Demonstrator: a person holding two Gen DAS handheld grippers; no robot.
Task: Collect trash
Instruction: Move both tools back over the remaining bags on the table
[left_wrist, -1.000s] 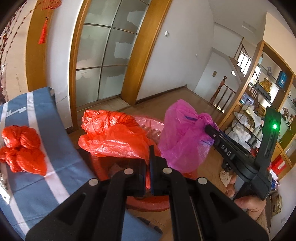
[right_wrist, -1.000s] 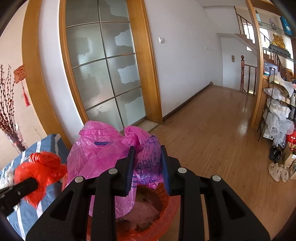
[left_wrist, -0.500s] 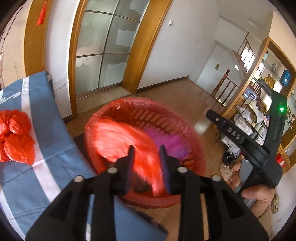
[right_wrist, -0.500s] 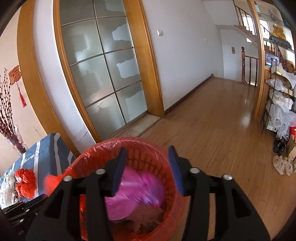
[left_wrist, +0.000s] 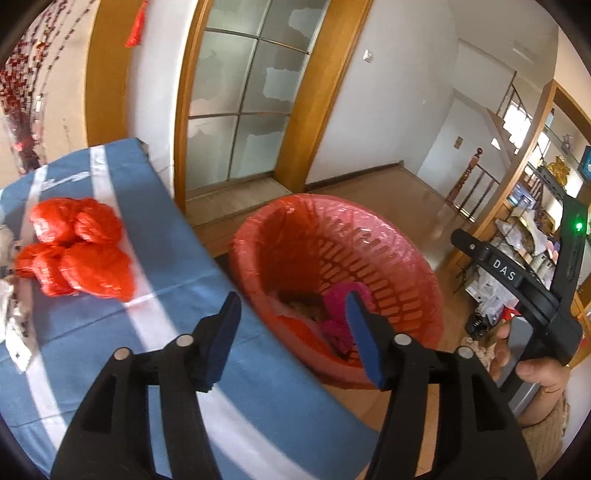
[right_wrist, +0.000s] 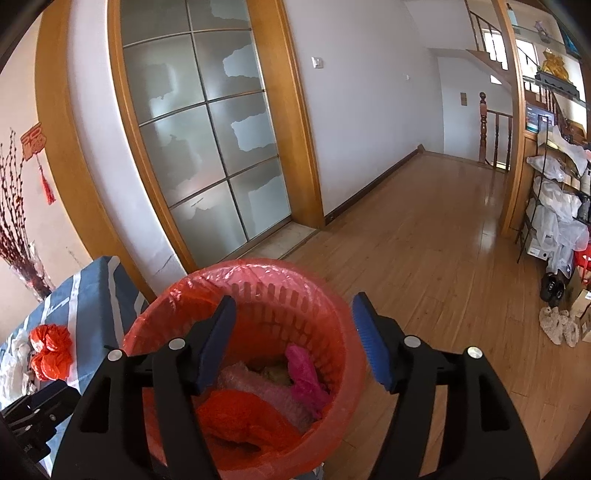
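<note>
A red slotted basket (left_wrist: 332, 206) with a thin red liner stands on the floor beside a table under a blue striped cloth (left_wrist: 166, 258). In the basket (right_wrist: 240, 269) lie a pink bag (right_wrist: 303, 373) and a red bag (right_wrist: 243, 413). Another crumpled red bag (left_wrist: 77, 247) rests on the cloth. My left gripper (left_wrist: 291, 317) hangs over the basket's near rim and the table edge, its jaws opening with nothing between them. Directly above the basket, the right gripper (right_wrist: 295, 314) also has its jaws opening and empty. A hand (left_wrist: 535, 369) holds the right gripper's handle.
White crumpled paper (left_wrist: 7, 295) lies at the table's left edge. A frosted glass door (right_wrist: 207, 147) in a wooden frame stands behind the basket. Wooden floor (right_wrist: 424, 240) runs to the right toward a shelf with white bags (right_wrist: 557, 210). A vase with red branches (right_wrist: 22, 229) stands at far left.
A second ago the left gripper held a red bag and the right a pink bag over the basket. Both bags have dropped in and both pairs of jaws have spread apart.
</note>
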